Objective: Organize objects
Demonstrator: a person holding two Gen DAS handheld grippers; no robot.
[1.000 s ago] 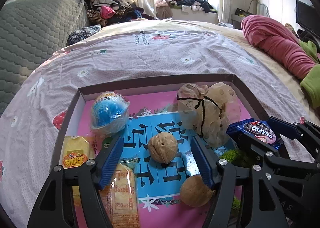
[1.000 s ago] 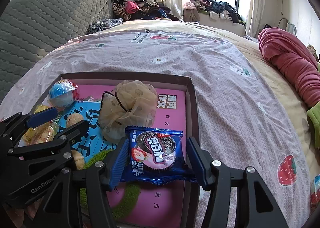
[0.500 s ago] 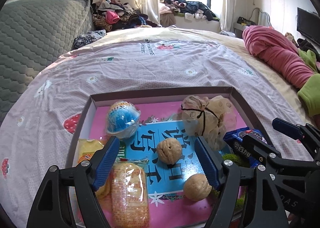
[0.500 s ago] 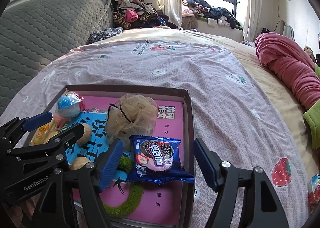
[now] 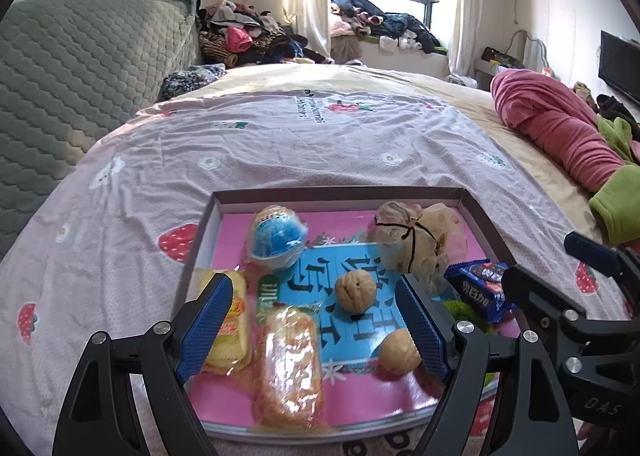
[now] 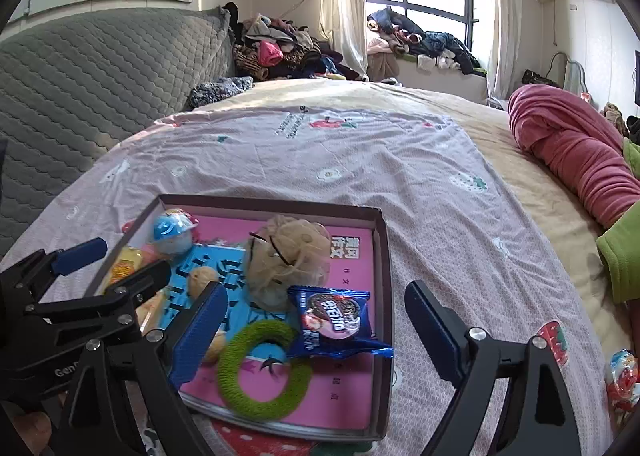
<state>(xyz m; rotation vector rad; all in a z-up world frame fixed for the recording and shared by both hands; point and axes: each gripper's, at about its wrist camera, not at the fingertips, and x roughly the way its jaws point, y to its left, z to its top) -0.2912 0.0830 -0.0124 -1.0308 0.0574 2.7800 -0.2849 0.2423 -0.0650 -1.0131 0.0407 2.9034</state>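
A shallow brown box [image 5: 340,193] [image 6: 382,268] lies on the bed. In it are a blue cookie packet [image 6: 334,322] [image 5: 478,284], a green hair ring [image 6: 262,368], a beige mesh pouch [image 5: 416,240] [image 6: 286,256], a blue-capped toy egg [image 5: 278,238] [image 6: 172,230], two walnuts [image 5: 355,290] [image 5: 398,348], a cracker pack [image 5: 288,364] and a yellow snack [image 5: 232,324]. My left gripper [image 5: 316,330] is open and empty above the box's near side. My right gripper [image 6: 320,330] is open and empty, raised over the cookie packet.
The box sits on a pale purple strawberry-print sheet [image 5: 280,144]. A pink rolled blanket [image 6: 576,152] and a green garment [image 6: 620,252] lie at the right. A wrapped toy [image 6: 622,380] lies on the sheet at the far right. A grey headboard [image 5: 72,80] stands at the left.
My right gripper opened and let the cookie packet go into the box. Both grippers have pulled back and up from the box.
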